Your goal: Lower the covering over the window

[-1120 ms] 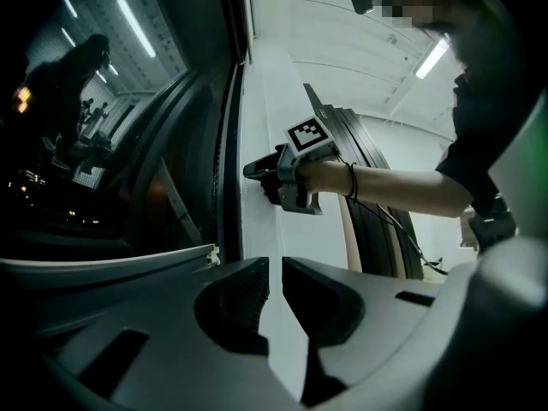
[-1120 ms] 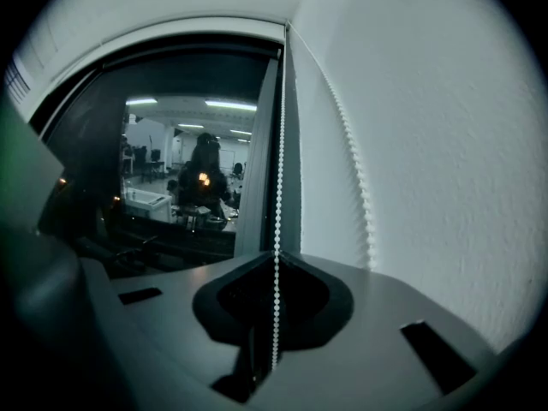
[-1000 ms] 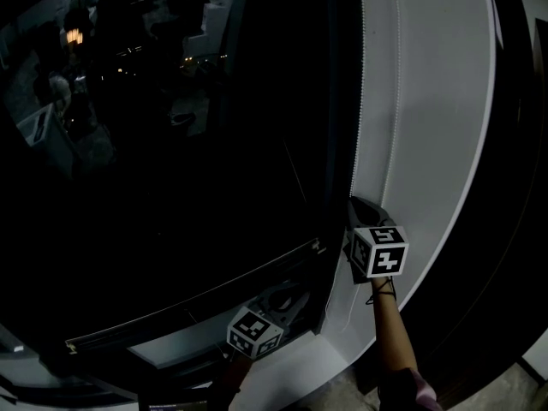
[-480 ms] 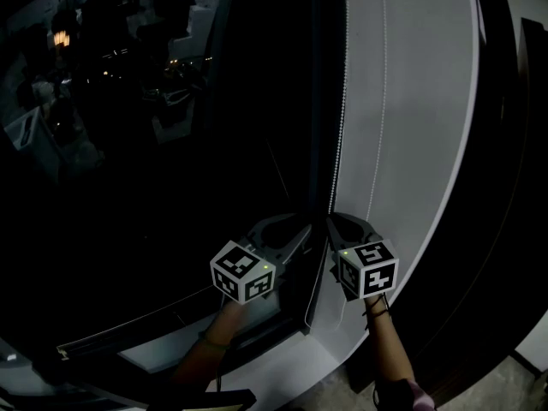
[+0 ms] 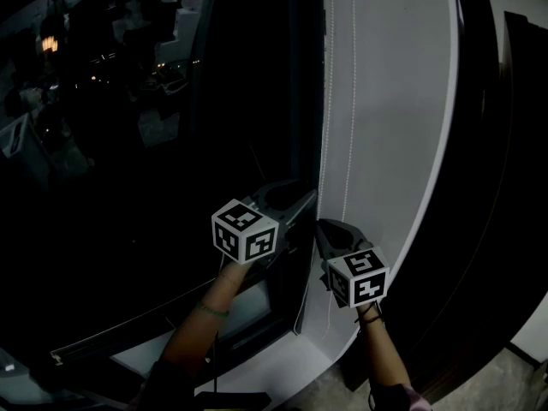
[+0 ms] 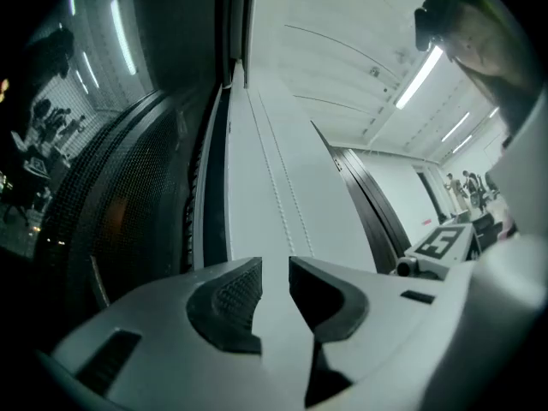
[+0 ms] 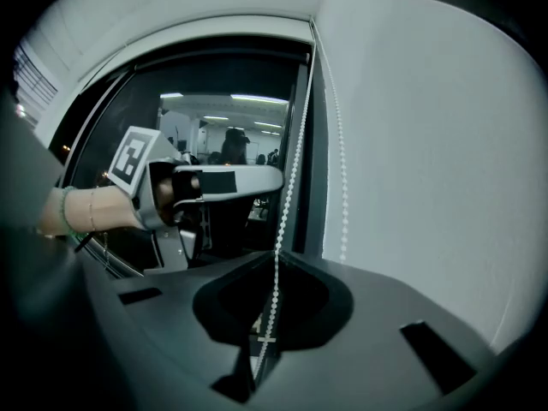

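Bead chain (image 7: 287, 204) sits clamped in my right gripper (image 7: 272, 259), the nearer one, and runs straight up along the white wall (image 5: 385, 101). My left gripper (image 6: 276, 268), slightly higher, is opening with nothing between its jaws; the chain lies just to its right. Farther left is the dark window (image 5: 128, 161).

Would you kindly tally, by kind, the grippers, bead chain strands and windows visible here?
Grippers: 2, the left gripper, jaws opening with nothing between them, and the right gripper, shut on a strand.
Bead chain strands: 2, the gripped strand and the free strand beside it.
Windows: 1, the dark window.
Total: 5.
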The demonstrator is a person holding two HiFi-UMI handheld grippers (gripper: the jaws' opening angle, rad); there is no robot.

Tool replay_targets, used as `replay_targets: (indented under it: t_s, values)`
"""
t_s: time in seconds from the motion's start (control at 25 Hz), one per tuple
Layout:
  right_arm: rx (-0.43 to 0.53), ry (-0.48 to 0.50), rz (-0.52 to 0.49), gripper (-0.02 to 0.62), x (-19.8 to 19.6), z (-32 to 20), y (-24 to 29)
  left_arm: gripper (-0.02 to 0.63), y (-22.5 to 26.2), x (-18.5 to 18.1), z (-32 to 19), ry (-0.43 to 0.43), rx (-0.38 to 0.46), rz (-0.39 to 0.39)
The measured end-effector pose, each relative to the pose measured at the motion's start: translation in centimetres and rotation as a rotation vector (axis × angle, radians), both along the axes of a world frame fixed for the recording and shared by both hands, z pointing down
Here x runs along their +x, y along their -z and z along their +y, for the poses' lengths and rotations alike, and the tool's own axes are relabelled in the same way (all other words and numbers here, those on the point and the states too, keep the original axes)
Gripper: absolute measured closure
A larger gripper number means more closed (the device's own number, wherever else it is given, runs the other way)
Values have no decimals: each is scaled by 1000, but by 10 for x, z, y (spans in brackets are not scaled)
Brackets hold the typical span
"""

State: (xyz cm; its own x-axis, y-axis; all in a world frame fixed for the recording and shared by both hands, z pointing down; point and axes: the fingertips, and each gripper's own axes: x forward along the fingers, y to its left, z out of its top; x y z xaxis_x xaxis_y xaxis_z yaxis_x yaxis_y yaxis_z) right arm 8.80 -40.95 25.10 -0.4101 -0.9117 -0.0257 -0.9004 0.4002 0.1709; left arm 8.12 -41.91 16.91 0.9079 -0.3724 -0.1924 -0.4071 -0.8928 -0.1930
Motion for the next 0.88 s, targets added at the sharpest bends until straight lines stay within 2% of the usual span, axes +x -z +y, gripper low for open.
replay_targets:
  t_s: [0.2,0.6,0.68,0.72,0.88]
  values:
    - [-5,1,14,575,5,2,-2,523,29,6,11,-132,-55,119]
    - [-1,33,24,575,-5,6,0,523,33,24,10,-154,-57,34]
    - [-4,35,16,575,-5,6,0,551,30,25,11,-154,-50,24]
    - [-5,35,11,575,-5,7,0,580,29,24,12,-158,-52,24]
    - [-2,37,-3,575,-6,10,0,595,29,20,13,-189,-128,69]
